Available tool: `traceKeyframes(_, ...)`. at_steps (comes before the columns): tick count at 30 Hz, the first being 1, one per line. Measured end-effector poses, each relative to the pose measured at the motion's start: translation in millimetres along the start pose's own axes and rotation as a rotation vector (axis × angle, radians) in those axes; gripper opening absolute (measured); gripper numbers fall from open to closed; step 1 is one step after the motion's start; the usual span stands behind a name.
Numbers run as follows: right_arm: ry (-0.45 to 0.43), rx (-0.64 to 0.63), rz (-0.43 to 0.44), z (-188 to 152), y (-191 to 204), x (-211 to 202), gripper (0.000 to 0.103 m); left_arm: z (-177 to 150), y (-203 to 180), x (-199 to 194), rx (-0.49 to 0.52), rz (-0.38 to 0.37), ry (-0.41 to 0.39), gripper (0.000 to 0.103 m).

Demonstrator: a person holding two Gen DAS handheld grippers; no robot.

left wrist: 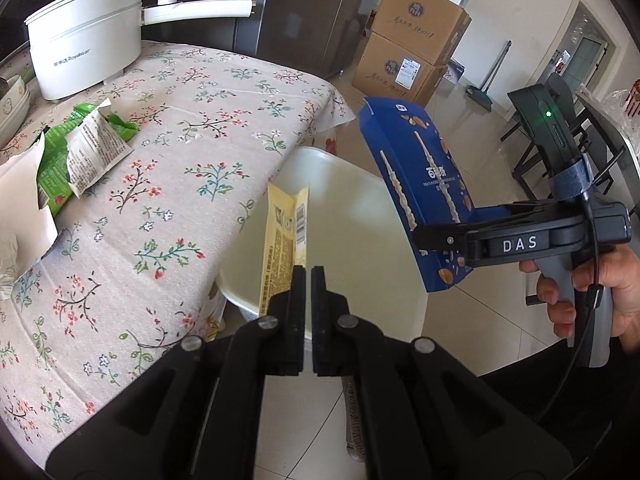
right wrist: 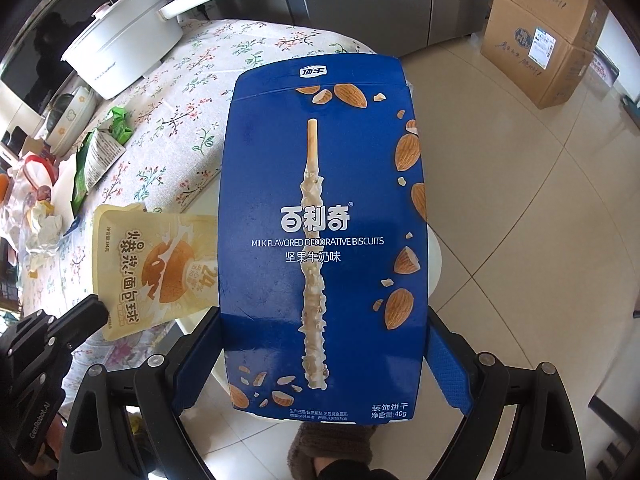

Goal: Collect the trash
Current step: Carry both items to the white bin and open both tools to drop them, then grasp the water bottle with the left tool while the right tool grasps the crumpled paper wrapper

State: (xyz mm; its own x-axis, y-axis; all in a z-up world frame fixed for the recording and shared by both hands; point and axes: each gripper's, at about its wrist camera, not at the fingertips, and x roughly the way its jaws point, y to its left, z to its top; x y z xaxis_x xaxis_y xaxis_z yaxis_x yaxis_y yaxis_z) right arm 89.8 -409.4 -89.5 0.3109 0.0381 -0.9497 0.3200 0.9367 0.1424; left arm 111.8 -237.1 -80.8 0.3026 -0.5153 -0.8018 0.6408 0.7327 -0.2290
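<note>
Trash is already in both our grips: the left hand-held gripper [left wrist: 307,276] has its jaws nearly together, pinching the edge of a flat pale-yellow plastic bread-snack pouch [left wrist: 286,236], and the right hand-held gripper [right wrist: 320,364] clamps a flat blue cardboard biscuit box [right wrist: 324,220] across its width between the blue pads [right wrist: 448,376]. In the left wrist view both pieces hang over the white plastic bin [left wrist: 352,200], which stands on the tiled floor just beside the right edge of the bench [left wrist: 180,184] with its floral cloth. We judge this to be the drop step, with neither piece yet in the bin. Next we would spread each gripper's jaws while the pouch and the box are above the bin's mouth, so they fall inside rather than on the floor. A torn green wrapper [left wrist: 84,148] lies on the far left of the bench, near the white electric pot [left wrist: 84,40], waiting to be collected.
</note>
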Motion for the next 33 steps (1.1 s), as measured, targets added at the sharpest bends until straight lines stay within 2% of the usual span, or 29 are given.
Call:
traceKeyframes(2,0.001,0.004,0.001,1,1,1,0.094,0,2,-2,0.006,0.034,-0.001,0.028)
traceKeyframes(3,0.002,0.006,0.002,2,2,1,0.094,-1,4,-5,0.007,0.057,-0.009,0.045)
traceKeyframes(4,0.002,0.007,0.003,2,2,1,0.094,-2,5,-9,0.008,0.082,-0.018,0.056)
traceKeyframes(8,0.003,0.003,0.008,3,1,3,0.094,-5,13,-21,0.023,0.183,-0.023,0.068)
traceKeyframes(10,0.008,0.000,0.010,4,4,4,0.095,-10,19,-31,0.019,0.234,-0.035,0.077)
traceKeyframes(22,0.012,-0.017,0.002,8,17,10,0.097,-20,56,-66,-0.061,0.316,-0.054,0.089)
traceKeyframes(33,-0.004,-0.049,0.030,13,44,0,0.099,-32,93,-95,-0.133,0.363,-0.075,0.090)
